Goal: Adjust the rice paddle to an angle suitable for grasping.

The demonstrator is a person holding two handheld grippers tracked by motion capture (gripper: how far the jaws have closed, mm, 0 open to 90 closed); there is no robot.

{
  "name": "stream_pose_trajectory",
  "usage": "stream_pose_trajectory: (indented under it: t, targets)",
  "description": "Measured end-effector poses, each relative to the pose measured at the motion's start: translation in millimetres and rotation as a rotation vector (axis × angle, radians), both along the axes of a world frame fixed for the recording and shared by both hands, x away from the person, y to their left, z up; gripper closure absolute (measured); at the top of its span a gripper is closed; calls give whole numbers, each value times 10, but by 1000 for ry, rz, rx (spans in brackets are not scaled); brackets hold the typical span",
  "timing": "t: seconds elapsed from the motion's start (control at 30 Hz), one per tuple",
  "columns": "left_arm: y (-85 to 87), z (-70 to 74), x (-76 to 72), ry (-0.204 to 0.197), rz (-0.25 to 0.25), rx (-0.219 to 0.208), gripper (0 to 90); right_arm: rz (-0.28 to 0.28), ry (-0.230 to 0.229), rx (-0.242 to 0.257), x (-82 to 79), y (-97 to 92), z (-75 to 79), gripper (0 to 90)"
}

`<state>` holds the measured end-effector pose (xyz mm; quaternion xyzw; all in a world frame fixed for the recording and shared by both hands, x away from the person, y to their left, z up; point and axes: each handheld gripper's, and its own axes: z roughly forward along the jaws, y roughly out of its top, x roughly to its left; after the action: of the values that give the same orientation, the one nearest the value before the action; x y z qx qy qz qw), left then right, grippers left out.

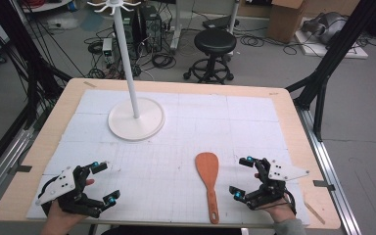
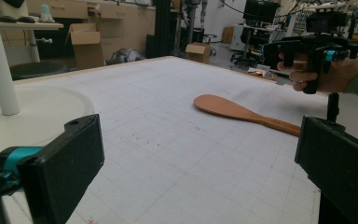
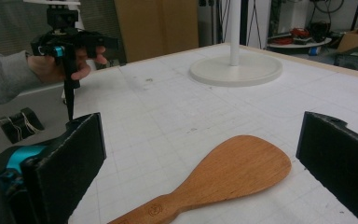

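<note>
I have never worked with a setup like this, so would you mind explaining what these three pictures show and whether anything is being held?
There is no robot arm here: a person holds a hand-operated two-jaw tool in each hand. The high view looks down on the white gridded table from above the person's side. There the left gripper is at lower left and the right gripper at lower right. The other two pictures come from small cameras riding on each gripper, looking out between its black jaws. On the table lie a wooden spatula, near the right gripper, and the round base of a white stand with hooks on top. Both grippers stand open with nothing between the jaws, so nothing is held.
</note>
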<state>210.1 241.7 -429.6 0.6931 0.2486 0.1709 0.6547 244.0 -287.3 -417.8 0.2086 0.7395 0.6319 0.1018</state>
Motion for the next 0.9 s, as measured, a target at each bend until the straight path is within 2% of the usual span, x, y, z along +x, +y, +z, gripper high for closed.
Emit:
stream_pose_trajectory:
  t: [0.27,0.43,0.63,0.73,0.8,0.87,0.9]
  targets:
    - [49,7,19,19,31,-19,18,-23,24,-7,14,10,-16,0]
    - [36,4,20,20,21,-17,18,-42,32,-8,26,12,-19,0]
    - [15,-4,17,21,11,8,18,-52,30,-41,34,43,-21,0]
    - [11,-10,23,26,13,10,18,-48,38,-44,29,48,-14,80]
    - [12,-10,24,29,13,15,18,-43,40,-48,22,47,-11,180]
    - [-1,-17,24,34,14,28,18,-36,27,-57,21,51,-12,244]
    - [-6,-20,25,34,13,33,18,-34,35,-59,11,56,-10,283]
